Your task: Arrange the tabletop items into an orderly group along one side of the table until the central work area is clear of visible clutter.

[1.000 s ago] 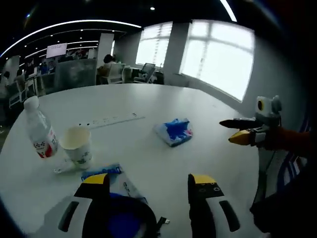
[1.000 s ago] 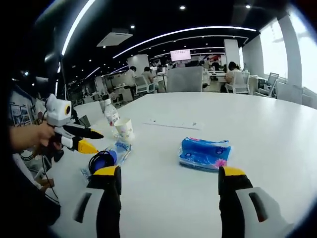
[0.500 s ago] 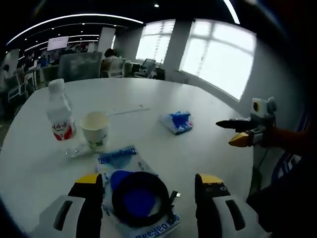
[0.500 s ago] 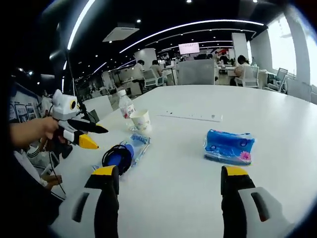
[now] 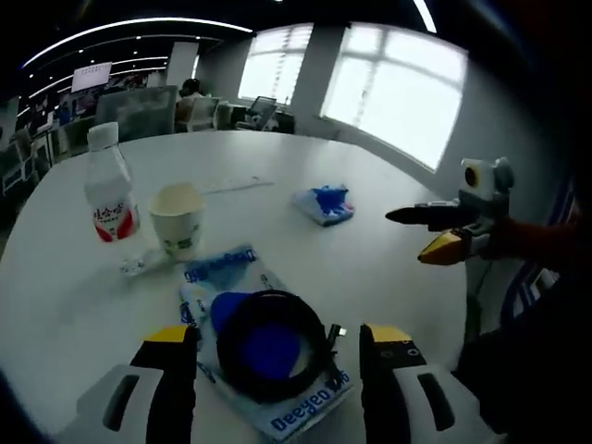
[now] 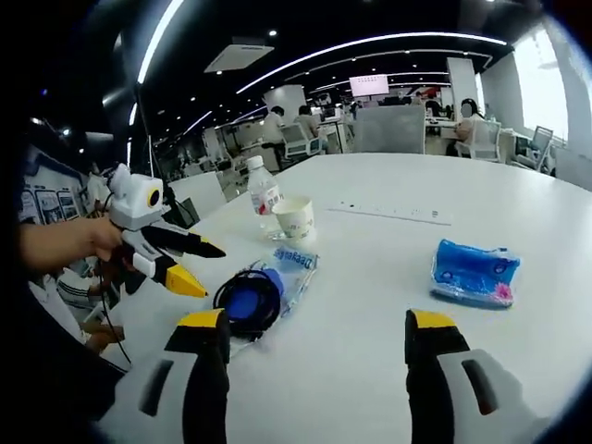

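- Two grippers hover with jaws apart: left gripper (image 5: 277,347) above a coiled black cable (image 5: 271,345) on its plastic packet (image 5: 277,407).
- Water bottle (image 5: 109,192), paper cup (image 5: 178,218) stand leftward.
- Blue tissue pack (image 6: 474,272) lies well apart, beyond the right gripper (image 6: 319,335).

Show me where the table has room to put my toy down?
The big bare patch on the table lies between the paper cup and the blue tissue pack. It is crowded by the water bottle, where the cup and the blue packet with the coiled black cable sit close together.
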`<state>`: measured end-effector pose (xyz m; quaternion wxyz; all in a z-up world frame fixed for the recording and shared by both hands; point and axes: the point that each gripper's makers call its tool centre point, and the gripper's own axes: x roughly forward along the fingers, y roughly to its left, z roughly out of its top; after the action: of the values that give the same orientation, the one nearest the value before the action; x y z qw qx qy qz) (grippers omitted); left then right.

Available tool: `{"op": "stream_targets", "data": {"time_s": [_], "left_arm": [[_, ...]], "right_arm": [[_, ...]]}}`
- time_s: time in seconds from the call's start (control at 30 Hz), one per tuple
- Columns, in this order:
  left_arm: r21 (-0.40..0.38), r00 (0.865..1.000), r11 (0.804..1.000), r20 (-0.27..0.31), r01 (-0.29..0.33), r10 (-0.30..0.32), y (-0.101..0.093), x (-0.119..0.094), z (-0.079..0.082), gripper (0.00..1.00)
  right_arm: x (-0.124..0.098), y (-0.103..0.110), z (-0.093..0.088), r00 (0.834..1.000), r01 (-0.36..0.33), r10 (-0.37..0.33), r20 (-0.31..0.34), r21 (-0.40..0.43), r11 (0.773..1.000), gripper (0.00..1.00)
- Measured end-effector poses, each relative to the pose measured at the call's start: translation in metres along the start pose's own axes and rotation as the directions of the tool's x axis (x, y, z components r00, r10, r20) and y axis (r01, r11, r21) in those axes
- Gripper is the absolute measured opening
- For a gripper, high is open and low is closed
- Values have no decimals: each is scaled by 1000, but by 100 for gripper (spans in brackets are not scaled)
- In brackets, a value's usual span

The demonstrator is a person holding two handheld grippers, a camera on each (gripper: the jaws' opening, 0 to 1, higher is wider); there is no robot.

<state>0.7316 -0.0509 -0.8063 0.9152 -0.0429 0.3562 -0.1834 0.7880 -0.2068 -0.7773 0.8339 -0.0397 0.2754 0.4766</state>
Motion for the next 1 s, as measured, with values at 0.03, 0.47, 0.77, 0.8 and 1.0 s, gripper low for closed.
{"op": "stream_targets", "data": {"time_s": [0.03, 0.47, 0.77, 0.8, 1.0], "left_arm": [[2, 1000, 1000, -1, 2, -2, 3, 1, -1, 65], [30, 998, 999, -59, 39, -37, 18, 21, -15, 50], [75, 995, 997, -96, 35, -28, 32, 37, -21, 38], [75, 995, 997, -93, 36, -29, 33, 38, -20, 37], [79, 993, 996, -110, 38, -29, 33, 41, -23, 35]], "right_arm": [[2, 4, -1, 1000, -6, 6, -6, -1, 1000, 71], [34, 36, -22, 995, -37, 41, -86, 48, 998, 58], [55, 43, -34, 993, 15, -8, -114, 59, 998, 46], [57, 45, -33, 994, 17, -12, -111, 49, 999, 45], [66, 54, -36, 993, 11, -6, -119, 41, 999, 33]]}}
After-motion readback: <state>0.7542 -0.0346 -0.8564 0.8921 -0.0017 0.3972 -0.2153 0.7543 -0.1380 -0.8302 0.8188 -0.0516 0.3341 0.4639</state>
